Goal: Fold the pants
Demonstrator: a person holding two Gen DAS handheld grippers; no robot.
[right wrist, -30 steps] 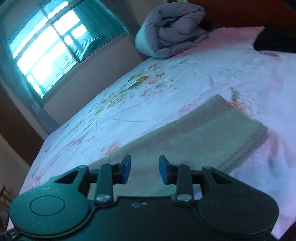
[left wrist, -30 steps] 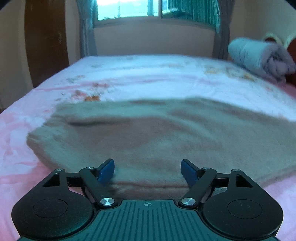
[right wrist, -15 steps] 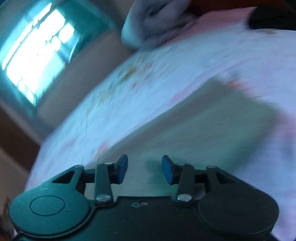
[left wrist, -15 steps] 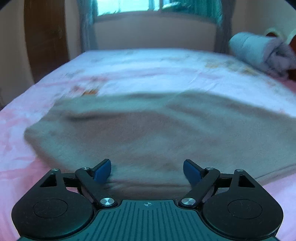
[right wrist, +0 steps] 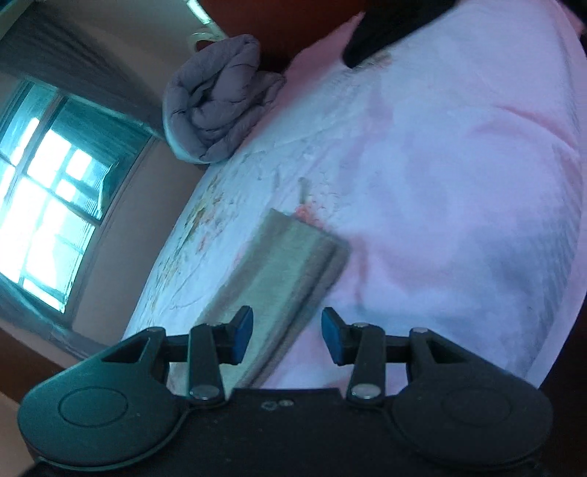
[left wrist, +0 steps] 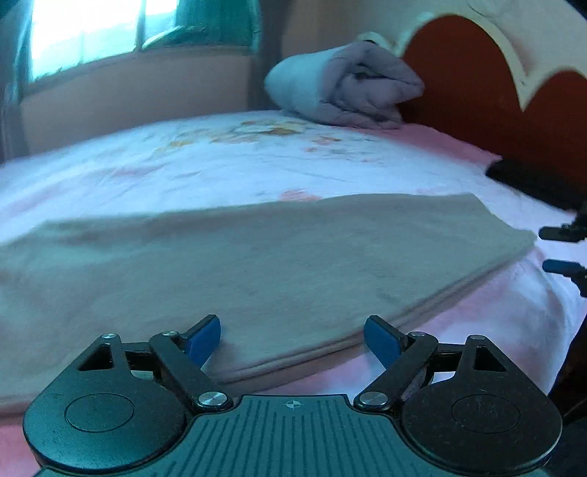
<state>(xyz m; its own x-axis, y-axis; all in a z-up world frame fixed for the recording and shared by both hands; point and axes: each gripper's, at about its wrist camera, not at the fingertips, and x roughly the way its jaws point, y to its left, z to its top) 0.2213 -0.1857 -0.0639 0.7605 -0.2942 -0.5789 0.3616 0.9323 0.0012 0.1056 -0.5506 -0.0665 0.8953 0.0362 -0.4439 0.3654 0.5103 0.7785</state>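
While both tools hovered over the bed, the scene read as follows.

Left hand-held gripper (left wrist: 293,339): pointed downward over the near edge of the pants, at 6 o'clock in its own view; jaws stood wide apart, with nothing pinched. The blue fingertips (left wrist: 203,339) sat above the cloth's folded hem; whether they touched it could not be told.

Right hand-held gripper (right wrist: 287,337): rolled, so the room looked tilted in its view; jaws were partly apart, narrower than the left's, gripping nothing. The long edge of the pants ran up between the blue pads. From the left view its two dark fingers (left wrist: 563,249) showed at 3 o'clock, just off the end of the pants.

Pants (left wrist: 256,271): grey-beige, folded into a long flat band lying across the bed; layered edges showed along the near side and at the 3 o'clock end. In the right view the band (right wrist: 290,257) stretched from 6 o'clock toward the centre.

Bed (left wrist: 220,161): white and pink floral sheet, lightly creased.

Rolled quilt (left wrist: 345,88): grey-lilac, at 1 o'clock against the headboard (left wrist: 477,95), which was red-brown with a pale scalloped border.

Dark item (left wrist: 532,179): at 3 o'clock near the headboard, too dim to identify.

Window (left wrist: 91,33): bright, at 11 o'clock, with teal curtains; tan wall below.
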